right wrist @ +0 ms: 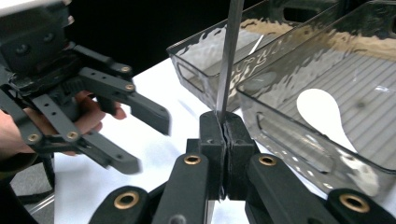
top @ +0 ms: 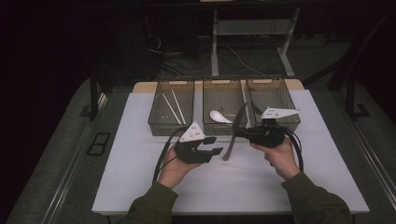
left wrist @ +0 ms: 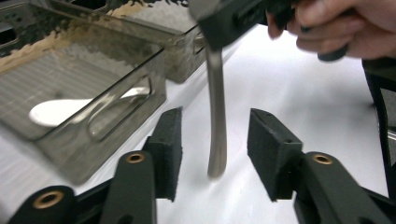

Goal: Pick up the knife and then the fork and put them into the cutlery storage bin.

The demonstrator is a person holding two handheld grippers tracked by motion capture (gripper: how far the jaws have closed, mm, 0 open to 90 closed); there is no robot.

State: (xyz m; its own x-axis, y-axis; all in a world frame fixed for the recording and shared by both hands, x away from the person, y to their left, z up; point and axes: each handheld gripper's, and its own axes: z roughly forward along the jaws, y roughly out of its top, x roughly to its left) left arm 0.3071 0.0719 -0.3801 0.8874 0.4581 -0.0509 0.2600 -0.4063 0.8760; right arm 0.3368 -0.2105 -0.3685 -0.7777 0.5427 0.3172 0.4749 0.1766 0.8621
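two grippers work on one long grey utensil (top: 232,135), maybe a knife or a flat handle, i cannot tell which. the right gripper (top: 243,133) has its jaws pressed tight together on the utensil, as the right gripper view shows with the thin grey strip (right wrist: 229,56) standing up out of the pinch. the left gripper (top: 215,145) has its jaws apart, and the utensil's lower end (left wrist: 217,140) hangs between them with no pad touching it, its tip just above or on the white mat (top: 140,177). in the high view the utensil sits near the middle of the mat, at about 6 o'clock from the middle bin (top: 222,129), and the left gripper is at about 8 o'clock from it. to do this step well, i think the right hand should hold steady and not tilt, while the left hand stays clear so it does not bump the tip. next the utensil likely goes up toward 12 o'clock into a bin, so lift it over the rim first. count: three clear bins in a row, two white sticks (top: 173,109) in the left bin (top: 170,129), one white spoon (top: 220,117) in the middle bin, one utensil held, and the right bin (top: 289,122) looks bare inside as far as i can see.
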